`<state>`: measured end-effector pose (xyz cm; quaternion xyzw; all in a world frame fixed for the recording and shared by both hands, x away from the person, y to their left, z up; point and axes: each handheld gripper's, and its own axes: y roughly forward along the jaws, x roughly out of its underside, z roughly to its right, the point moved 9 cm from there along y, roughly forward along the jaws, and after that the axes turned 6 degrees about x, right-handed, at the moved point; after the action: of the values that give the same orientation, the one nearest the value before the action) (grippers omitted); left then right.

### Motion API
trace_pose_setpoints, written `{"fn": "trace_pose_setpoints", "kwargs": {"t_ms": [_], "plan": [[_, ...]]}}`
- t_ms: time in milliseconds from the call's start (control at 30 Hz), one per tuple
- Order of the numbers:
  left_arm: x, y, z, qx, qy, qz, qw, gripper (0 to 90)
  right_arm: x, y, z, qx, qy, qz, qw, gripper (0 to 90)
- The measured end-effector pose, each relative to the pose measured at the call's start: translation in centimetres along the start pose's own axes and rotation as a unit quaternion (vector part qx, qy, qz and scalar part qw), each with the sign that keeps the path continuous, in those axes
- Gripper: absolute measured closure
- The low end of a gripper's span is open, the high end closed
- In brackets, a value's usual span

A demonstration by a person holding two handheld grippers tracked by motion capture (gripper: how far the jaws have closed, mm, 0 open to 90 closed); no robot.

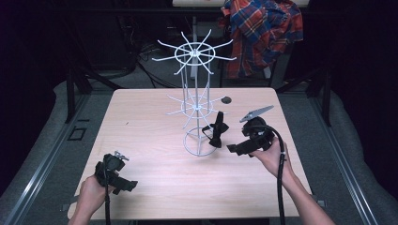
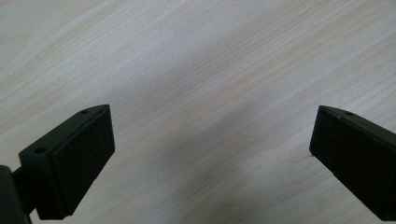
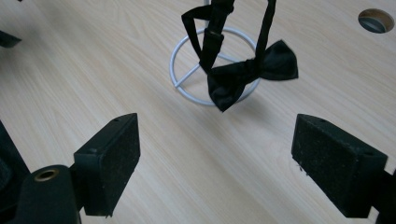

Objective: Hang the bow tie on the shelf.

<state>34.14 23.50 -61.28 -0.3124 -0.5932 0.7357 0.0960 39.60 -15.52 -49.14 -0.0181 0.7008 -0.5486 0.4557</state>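
A white wire rack with two tiers of spokes stands mid-table on a ring base. A black bow tie hangs by its strap from a lower spoke, just above the base. My right gripper is open, just right of the tie, jaws empty and aimed at it. My left gripper is open over bare wood near the table's front left, far from the rack.
The light wooden table has a round cable hole behind the rack. A plaid shirt hangs over a frame beyond the far edge. Dark floor surrounds the table.
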Motion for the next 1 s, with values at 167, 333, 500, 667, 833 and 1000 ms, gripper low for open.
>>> {"fn": "trace_pose_setpoints", "kwargs": {"t_ms": [167,333,500,667,833,1000], "plan": [[0.0,0.0,0.0,0.000,0.001,-0.001,1.0000,0.0,1.2,-0.4,-0.3,-0.003,-0.006,-0.011,0.9999,11.3],[0.0,0.0,0.1,0.000,0.003,-0.001,1.0000,0.0,2.5,-0.9,-0.5,-0.006,-0.011,-0.024,0.9996,7.5],[0.0,0.0,0.1,0.000,0.002,-0.002,1.0000,0.0,4.0,-1.2,-0.6,0.001,-0.021,-0.044,0.9988,4.7],[0.0,0.0,0.1,0.000,0.002,-0.003,1.0000,0.0,5.9,-1.3,-0.8,0.002,-0.024,-0.062,0.9978,3.3],[0.0,0.0,0.1,0.000,0.002,-0.004,1.0000,0.0,8.4,-0.8,-0.9,0.007,-0.025,-0.086,0.9960,2.0],[0.1,0.1,0.1,0.000,0.002,-0.007,1.0000,0.0,10.6,-0.3,-0.6,0.005,-0.022,-0.106,0.9941,0.0]]}}
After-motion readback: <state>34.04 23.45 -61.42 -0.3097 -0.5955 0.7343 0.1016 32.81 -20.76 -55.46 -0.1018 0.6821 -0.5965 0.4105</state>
